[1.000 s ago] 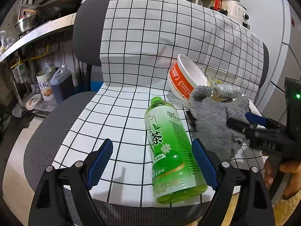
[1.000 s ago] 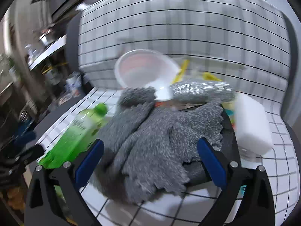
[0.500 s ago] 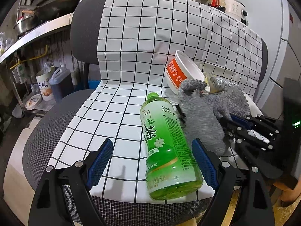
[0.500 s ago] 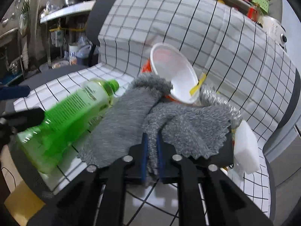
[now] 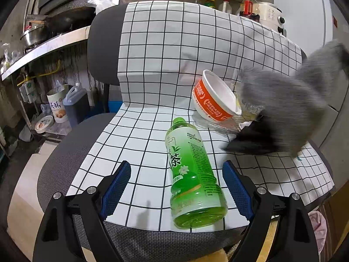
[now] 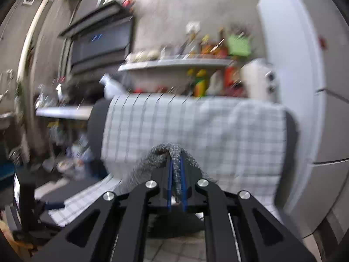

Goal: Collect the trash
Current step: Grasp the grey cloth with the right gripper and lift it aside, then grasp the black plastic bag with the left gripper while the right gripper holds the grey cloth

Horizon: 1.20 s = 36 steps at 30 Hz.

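Note:
A green tea bottle (image 5: 192,174) lies on its side on the checked cloth (image 5: 152,65) over the chair seat. It sits between the blue pads of my open left gripper (image 5: 176,185) without touching them. Behind it an orange and white paper bowl (image 5: 214,100) lies tipped beside crumpled clear wrappers (image 5: 248,113). My right gripper (image 6: 176,170) is shut on a grey fuzzy cloth (image 6: 165,152). In the left wrist view that grey cloth (image 5: 290,100) hangs blurred in the air at the right, above the seat.
The chair's grey backrest (image 5: 102,48) rises behind the seat. To the left stand a counter (image 5: 43,45) with pots, plus a dark jug (image 5: 75,102) and a tub (image 5: 56,104) on the floor. A shelf of bottles (image 6: 196,65) and a white fridge (image 6: 305,65) lie behind.
The right gripper shut on the grey cloth and lifted it off the seat, tilting up toward level. The left gripper and the bottle stayed put.

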Each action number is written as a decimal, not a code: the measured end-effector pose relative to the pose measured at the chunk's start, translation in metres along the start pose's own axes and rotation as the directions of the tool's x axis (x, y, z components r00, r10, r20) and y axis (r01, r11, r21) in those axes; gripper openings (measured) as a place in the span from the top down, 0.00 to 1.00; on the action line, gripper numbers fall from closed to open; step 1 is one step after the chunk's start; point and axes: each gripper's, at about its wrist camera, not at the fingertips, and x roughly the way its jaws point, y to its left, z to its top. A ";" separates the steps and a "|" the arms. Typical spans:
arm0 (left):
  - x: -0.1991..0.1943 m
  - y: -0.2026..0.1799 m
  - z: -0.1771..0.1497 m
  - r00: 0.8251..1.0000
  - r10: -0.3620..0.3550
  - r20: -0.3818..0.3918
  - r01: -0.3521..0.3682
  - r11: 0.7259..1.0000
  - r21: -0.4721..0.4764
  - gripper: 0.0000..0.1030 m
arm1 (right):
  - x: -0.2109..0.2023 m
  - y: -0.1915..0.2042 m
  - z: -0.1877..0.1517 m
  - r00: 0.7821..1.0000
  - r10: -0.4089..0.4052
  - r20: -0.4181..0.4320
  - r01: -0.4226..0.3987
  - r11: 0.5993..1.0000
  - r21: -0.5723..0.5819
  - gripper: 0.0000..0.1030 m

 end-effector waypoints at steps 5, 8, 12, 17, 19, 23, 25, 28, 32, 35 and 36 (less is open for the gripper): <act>-0.001 -0.014 0.002 1.000 -0.020 0.004 0.019 1.000 0.019 0.17 | -0.028 -0.040 0.013 0.989 -0.143 0.028 0.143 0.990 0.003 0.94; 0.000 -0.026 0.001 0.999 -0.041 -0.002 0.041 0.998 0.039 0.17 | -0.035 -0.058 0.007 0.974 -0.225 0.002 0.225 0.974 -0.011 0.94; 0.000 -0.044 -0.002 0.998 -0.070 -0.005 0.070 0.995 0.071 0.17 | -0.036 -0.078 -0.017 0.953 -0.297 -0.061 0.296 0.955 -0.028 0.93; 0.000 -0.064 -0.004 0.995 -0.094 -0.010 0.095 0.990 0.107 0.17 | -0.016 -0.085 -0.070 0.936 -0.268 -0.227 0.267 0.963 -0.038 0.93; -0.001 -0.071 -0.005 0.995 -0.098 -0.013 0.099 0.988 0.120 0.17 | 0.001 -0.089 -0.106 0.920 -0.194 -0.341 0.210 0.978 0.011 0.93; 0.001 -0.082 -0.008 0.994 -0.103 -0.028 0.106 0.984 0.144 0.17 | 0.023 -0.097 -0.165 0.861 -0.034 -0.507 0.132 0.979 0.157 0.92; 0.003 -0.087 -0.010 0.994 -0.106 -0.034 0.110 0.982 0.153 0.17 | 0.030 -0.096 -0.186 0.824 -0.034 -0.566 0.142 0.979 0.148 0.91; 0.005 -0.093 -0.012 0.993 -0.111 -0.045 0.117 0.980 0.158 0.17 | 0.028 -0.095 -0.197 0.807 -0.048 -0.589 0.146 0.982 0.121 0.86; 0.007 -0.099 -0.013 0.992 -0.116 -0.049 0.123 0.978 0.166 0.17 | 0.007 -0.093 -0.181 0.839 -0.054 -0.542 0.139 0.983 0.118 0.47; 0.008 -0.103 -0.011 0.991 -0.125 -0.045 0.130 0.977 0.166 0.17 | -0.010 -0.092 -0.166 0.863 -0.063 -0.500 0.124 0.988 0.089 0.39; 0.008 -0.104 -0.011 0.991 -0.128 -0.043 0.134 0.977 0.167 0.17 | -0.012 -0.092 -0.160 0.868 -0.058 -0.494 0.117 0.989 0.088 0.36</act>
